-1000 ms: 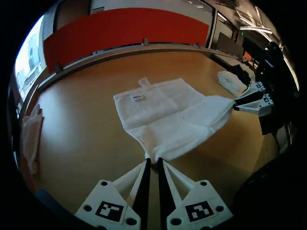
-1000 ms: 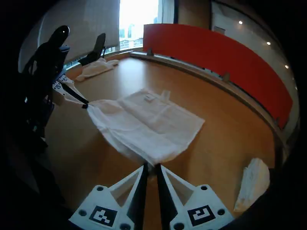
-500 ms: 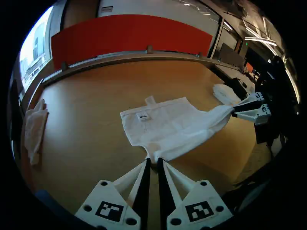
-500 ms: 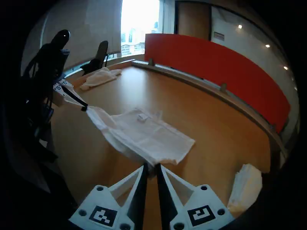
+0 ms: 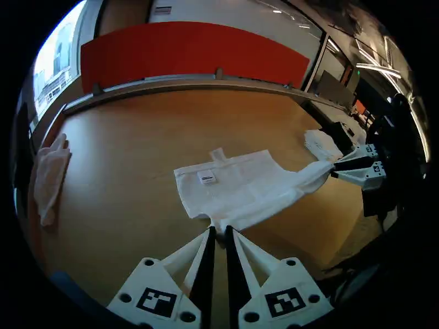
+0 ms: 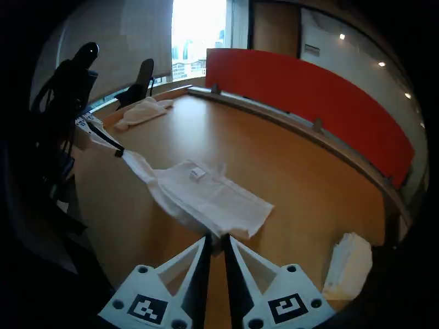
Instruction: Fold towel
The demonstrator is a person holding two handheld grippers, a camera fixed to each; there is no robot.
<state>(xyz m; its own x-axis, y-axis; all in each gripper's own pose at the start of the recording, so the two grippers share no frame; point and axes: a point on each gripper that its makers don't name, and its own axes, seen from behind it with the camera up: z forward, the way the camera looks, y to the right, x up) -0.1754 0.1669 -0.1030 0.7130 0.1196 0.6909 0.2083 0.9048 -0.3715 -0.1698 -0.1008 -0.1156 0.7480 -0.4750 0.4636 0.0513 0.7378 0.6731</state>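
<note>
White towel (image 5: pixel 241 189), sewn tag and hang loop at far edge: far part flat on middle of table (image 5: pixel 126 137), near edge lifted, stretched between grippers. Left gripper (image 5: pixel 218 233) jaws clenched on near left corner; right gripper (image 6: pixel 216 238) jaws clenched on near right corner. Table wide, curved, wooden. Red partition (image 5: pixel 186 52) along far edge. Bright window (image 6: pixel 197 38) beyond. Crumpled cloth (image 5: pixel 48 175) at left edge; folded white stack (image 6: pixel 347 267) at right.

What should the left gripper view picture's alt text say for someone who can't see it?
The left gripper, up close, and the right gripper, farther right, each pinch a corner of a white towel, its near edge raised off a wooden table. A red panel stands behind.
</note>
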